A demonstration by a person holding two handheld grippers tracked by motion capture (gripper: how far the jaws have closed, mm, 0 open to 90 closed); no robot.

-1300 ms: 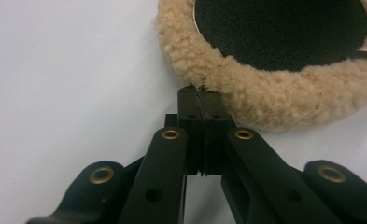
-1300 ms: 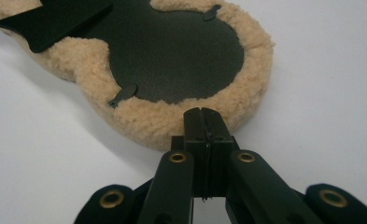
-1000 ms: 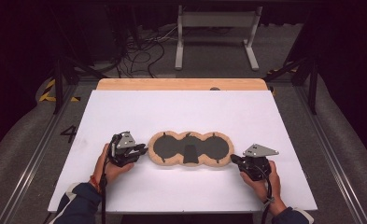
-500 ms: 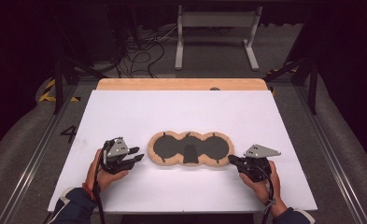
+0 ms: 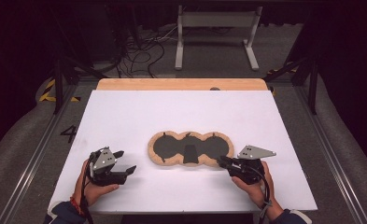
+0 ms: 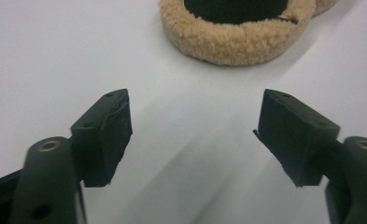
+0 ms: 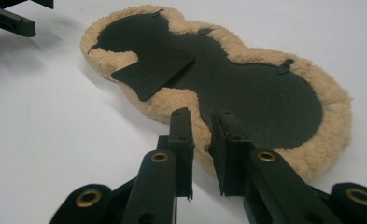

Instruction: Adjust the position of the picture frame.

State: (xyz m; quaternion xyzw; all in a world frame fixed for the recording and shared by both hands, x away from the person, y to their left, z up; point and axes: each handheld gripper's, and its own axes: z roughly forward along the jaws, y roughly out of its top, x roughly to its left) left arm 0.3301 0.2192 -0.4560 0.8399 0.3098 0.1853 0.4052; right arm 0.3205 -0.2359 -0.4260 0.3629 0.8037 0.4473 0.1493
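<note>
Left tool: gaping, nothing between the pads, jaws just been opening; aimed at the fleece-trimmed pad from a little way off its left end, bare white counter in between. Seen along its own jaws, just white surface and the pad's woolly rim ahead.

Right tool: parted only a crack, jaws just been opening, tips at the right lobe's fleece rim, which sits in the narrow gap without looking squeezed. Probably letting go after laying the pad flat.

Pad: mid-counter, slightly toward the near side, three lobes in a row, dark lining up, black flap folded across the middle lobe. Laid lining up, likely to show the lining and leave the soft rim free to pinch from either end.

Plenty of room all round: far half of the counter bare, near edge close behind both hands, side edges well off. Easy backing straight off the rim for the right tool, no snag in sight.
</note>
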